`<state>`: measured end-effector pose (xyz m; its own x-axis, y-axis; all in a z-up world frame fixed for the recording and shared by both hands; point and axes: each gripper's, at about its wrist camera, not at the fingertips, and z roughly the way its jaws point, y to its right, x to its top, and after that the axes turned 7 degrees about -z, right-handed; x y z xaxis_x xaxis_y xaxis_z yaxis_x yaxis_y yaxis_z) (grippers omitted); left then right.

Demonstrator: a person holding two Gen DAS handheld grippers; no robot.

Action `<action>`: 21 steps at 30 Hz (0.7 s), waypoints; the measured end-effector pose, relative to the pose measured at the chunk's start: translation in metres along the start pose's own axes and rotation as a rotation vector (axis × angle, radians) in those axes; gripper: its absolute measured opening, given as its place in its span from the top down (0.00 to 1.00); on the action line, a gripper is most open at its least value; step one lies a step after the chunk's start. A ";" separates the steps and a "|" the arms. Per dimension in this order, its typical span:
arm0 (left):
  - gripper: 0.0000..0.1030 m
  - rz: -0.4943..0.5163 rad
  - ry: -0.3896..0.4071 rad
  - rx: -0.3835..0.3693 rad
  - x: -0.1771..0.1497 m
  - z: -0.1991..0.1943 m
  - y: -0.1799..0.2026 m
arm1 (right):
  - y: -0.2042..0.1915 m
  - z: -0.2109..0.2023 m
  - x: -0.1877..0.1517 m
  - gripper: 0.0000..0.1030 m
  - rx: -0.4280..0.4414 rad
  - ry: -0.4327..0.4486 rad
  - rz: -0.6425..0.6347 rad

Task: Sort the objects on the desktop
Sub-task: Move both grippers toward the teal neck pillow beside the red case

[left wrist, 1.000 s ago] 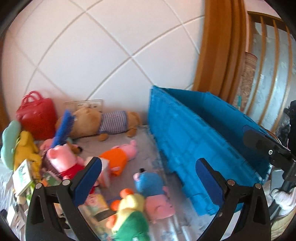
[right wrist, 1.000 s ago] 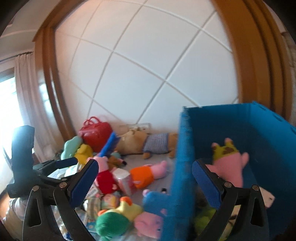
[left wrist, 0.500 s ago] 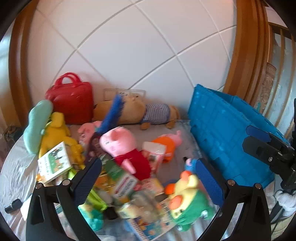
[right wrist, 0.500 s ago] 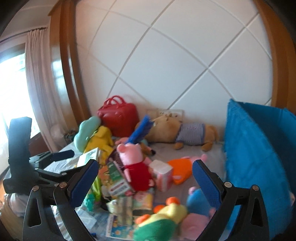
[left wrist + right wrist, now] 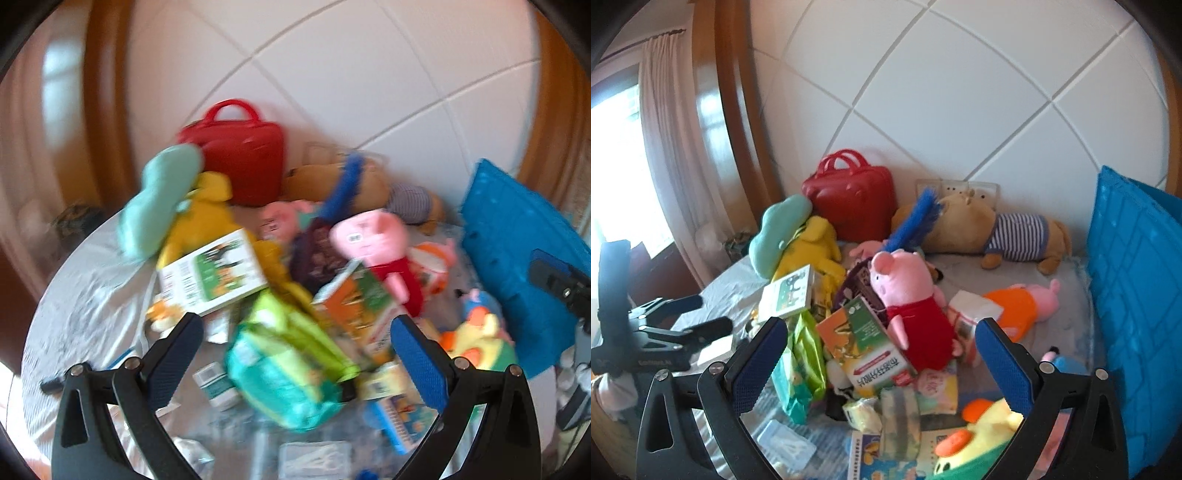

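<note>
A heap of toys and boxes lies on a grey cloth. A pink pig plush in a red dress (image 5: 912, 295) leans on an orange and green box (image 5: 864, 339). A green snack bag (image 5: 288, 365) lies low in the blurred left wrist view, between the fingers of my left gripper (image 5: 295, 332), which is open and holds nothing. My right gripper (image 5: 881, 332) is also open and empty, hovering above the box and the pig. The blue crate (image 5: 1134, 280) stands at the right edge, and it shows in the left wrist view as the same blue crate (image 5: 517, 243).
A red bag (image 5: 853, 195) and a brown bear in a striped shirt (image 5: 997, 229) lie against the tiled wall. Yellow and teal plush toys (image 5: 798, 236) sit left, a duck plush (image 5: 982, 428) near right. A curtain and wooden frame are at far left.
Both views have swung left, from the blue crate to the heap of toys. The left wrist view is now blurred by motion. Both grippers stayed open and empty.
</note>
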<state>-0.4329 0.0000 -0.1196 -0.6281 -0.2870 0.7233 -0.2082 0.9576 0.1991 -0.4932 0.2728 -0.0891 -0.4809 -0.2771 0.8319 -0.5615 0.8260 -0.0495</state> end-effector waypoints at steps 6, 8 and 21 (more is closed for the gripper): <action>0.00 -0.064 -0.026 0.152 -0.009 0.006 -0.047 | 0.010 0.032 0.002 0.00 0.077 -0.029 0.017; 0.00 -0.086 -0.022 0.181 -0.010 0.004 -0.059 | 0.009 0.041 0.004 0.00 0.104 -0.026 0.018; 0.00 -0.134 0.030 0.229 0.032 0.002 -0.159 | -0.085 0.117 0.048 0.00 0.195 -0.053 -0.051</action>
<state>-0.4216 -0.1619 -0.1295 -0.5618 -0.4071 0.7202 -0.4546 0.8793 0.1424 -0.5472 0.1317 -0.1097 -0.4804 -0.3461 0.8058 -0.7034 0.7008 -0.1184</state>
